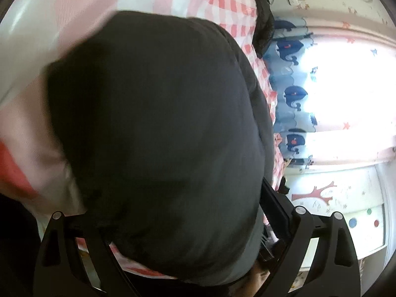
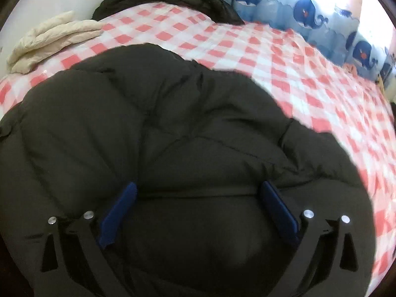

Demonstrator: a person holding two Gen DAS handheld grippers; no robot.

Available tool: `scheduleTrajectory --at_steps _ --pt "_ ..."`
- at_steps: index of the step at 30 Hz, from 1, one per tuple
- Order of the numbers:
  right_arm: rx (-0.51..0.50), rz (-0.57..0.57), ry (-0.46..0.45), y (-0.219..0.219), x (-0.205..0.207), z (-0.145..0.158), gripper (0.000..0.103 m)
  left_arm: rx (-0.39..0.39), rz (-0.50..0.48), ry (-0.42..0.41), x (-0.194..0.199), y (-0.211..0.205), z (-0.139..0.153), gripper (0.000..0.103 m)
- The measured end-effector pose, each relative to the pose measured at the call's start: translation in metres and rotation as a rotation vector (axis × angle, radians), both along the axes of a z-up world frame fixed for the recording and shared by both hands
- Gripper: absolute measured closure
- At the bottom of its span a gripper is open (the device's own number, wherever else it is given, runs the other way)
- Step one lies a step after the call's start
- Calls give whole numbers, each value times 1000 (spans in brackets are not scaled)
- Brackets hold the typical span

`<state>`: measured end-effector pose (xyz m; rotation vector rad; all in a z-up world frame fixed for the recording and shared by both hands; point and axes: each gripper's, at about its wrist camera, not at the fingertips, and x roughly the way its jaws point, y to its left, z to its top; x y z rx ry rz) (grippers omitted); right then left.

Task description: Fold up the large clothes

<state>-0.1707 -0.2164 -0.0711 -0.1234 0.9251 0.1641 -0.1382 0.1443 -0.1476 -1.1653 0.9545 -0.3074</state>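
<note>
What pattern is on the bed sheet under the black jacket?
Red-and-white check on the sheet, clearest in the right wrist view, under the jacket.

black jacket [image 1: 158,133] blurred, hiding left tongs' [image 1: 188,225] tips; jacket's lower edge cut off in right view

Blown-out window [image 1: 346,94] glare; blurred fisheye edges

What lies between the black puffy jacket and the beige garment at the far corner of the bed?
In the right wrist view, only bare red-and-white checked bedsheet separates the black puffy jacket from the beige garment; nothing else lies there.
</note>
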Motion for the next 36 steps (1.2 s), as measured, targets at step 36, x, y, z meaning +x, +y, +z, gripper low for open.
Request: scheduleTrajectory --at_steps 36 --pt "-48 -111 -37 6 66 40 7 31 -35 -49 34 -5 2 49"
